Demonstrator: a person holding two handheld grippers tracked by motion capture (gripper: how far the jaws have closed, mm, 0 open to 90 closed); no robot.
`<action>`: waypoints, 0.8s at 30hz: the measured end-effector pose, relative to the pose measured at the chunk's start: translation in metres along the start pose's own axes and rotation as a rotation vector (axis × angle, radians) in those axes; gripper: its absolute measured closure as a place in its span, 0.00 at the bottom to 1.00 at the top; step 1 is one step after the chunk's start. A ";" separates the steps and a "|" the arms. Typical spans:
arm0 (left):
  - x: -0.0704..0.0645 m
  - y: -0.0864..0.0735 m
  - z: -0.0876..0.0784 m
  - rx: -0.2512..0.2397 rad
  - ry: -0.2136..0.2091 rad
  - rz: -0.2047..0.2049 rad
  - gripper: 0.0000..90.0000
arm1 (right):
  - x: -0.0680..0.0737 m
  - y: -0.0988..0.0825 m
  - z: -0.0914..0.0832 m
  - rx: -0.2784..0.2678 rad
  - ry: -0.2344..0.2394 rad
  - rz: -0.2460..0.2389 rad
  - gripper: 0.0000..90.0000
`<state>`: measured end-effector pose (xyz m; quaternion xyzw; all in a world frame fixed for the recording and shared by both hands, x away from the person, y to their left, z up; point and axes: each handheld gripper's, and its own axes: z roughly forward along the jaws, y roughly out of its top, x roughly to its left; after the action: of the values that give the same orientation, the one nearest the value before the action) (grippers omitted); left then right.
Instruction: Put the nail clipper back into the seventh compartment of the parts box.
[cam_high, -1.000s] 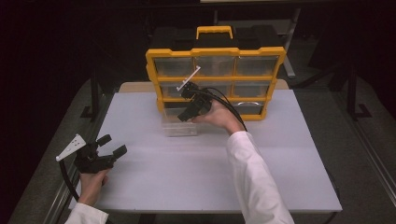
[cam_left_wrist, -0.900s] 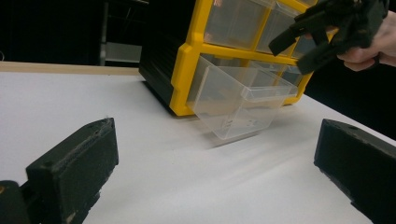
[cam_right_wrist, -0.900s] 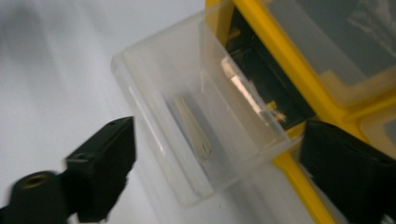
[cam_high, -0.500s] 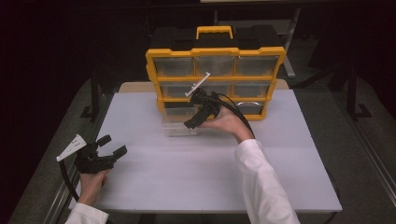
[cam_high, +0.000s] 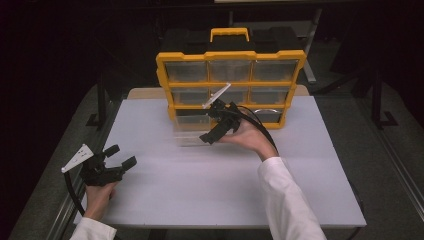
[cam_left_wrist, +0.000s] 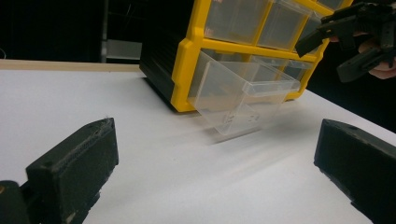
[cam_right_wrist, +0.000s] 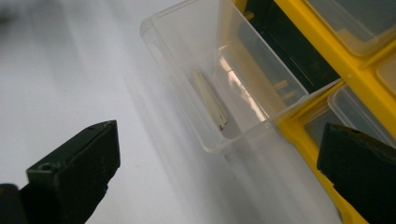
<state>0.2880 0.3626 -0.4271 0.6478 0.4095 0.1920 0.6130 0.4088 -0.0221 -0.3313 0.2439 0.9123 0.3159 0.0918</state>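
Your right gripper hangs just over the clear drawer, jaws spread as wide as they go and having just been opening, with nothing between them. The drawer sticks far out of the bottom-left slot of the yellow organizer and tips down until its front end rests on the table. A small pale flat piece lies on the drawer floor. Risks: the drawer looks barely hooked in its slot — nudge it sideways or pull further and it likely drops free and spills the piece. Push it back at this tilt and it may jam on the yellow frame, or shove the organizer, which stands upright near the table's far edge. The walls are transparent, so a jaw may clip the rim if you misjudge it. Your left gripper sits well to the drawer's left near the front table edge, jaws wide open, empty. The table is matte white and smooth, so the organizer could slide — the room behind it is dark, floor grey.
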 end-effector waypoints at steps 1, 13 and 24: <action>0.000 0.000 0.000 -0.001 0.000 0.000 0.00 | 0.001 -0.002 -0.001 -0.003 0.001 -0.002 0.00; -0.001 0.000 0.001 0.005 0.000 0.005 0.00 | 0.008 -0.024 -0.012 -0.050 0.009 -0.005 0.00; -0.001 0.000 0.002 0.007 -0.001 0.004 0.00 | 0.003 -0.056 -0.020 -0.074 0.015 0.028 0.00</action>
<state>0.2886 0.3605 -0.4273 0.6507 0.4085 0.1916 0.6107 0.3777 -0.0693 -0.3510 0.2505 0.8972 0.3525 0.0893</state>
